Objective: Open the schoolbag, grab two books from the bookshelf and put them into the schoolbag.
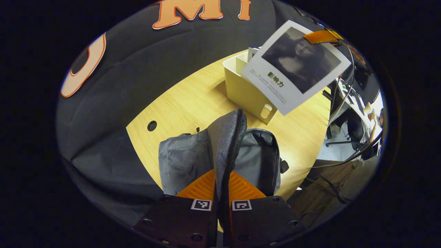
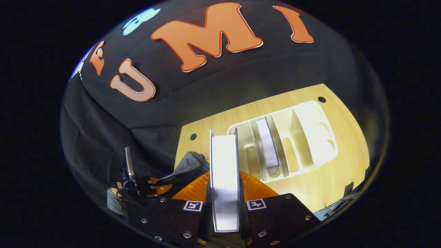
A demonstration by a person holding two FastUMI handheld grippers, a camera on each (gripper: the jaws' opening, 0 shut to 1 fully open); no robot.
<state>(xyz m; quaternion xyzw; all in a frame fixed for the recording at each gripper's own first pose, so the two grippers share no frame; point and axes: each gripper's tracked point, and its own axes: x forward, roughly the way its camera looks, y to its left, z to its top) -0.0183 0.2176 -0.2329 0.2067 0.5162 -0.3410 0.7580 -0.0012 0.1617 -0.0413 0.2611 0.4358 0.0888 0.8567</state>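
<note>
While the desk (image 1: 193, 100) carries everything in play, the step in hand looks to be bringing the first book over to the schoolbag (image 1: 220, 155) and dropping it in. That grey bag sits at the near edge of the desk, its zip undone, and the left gripper (image 1: 221, 187) has its jaws closed tight on the zipped flap, lifting it so the mouth gapes. Behind it stands the cream bookshelf (image 1: 246, 91), a divided rack; in the right gripper view one book (image 2: 268, 144) stands upright in a middle slot of the bookshelf (image 2: 310, 137). The lifted book (image 1: 296, 65) hangs in the air above the rack and beyond the bag, and the right gripper (image 2: 224, 193) has it pinched between its jaws, spine edge on, pages toward the camera. To do this well, I judge the left should hold the flap high and steady, while the right tilts the book to match the opening and lowers it edge first, letting go only once it is well inside.
</note>
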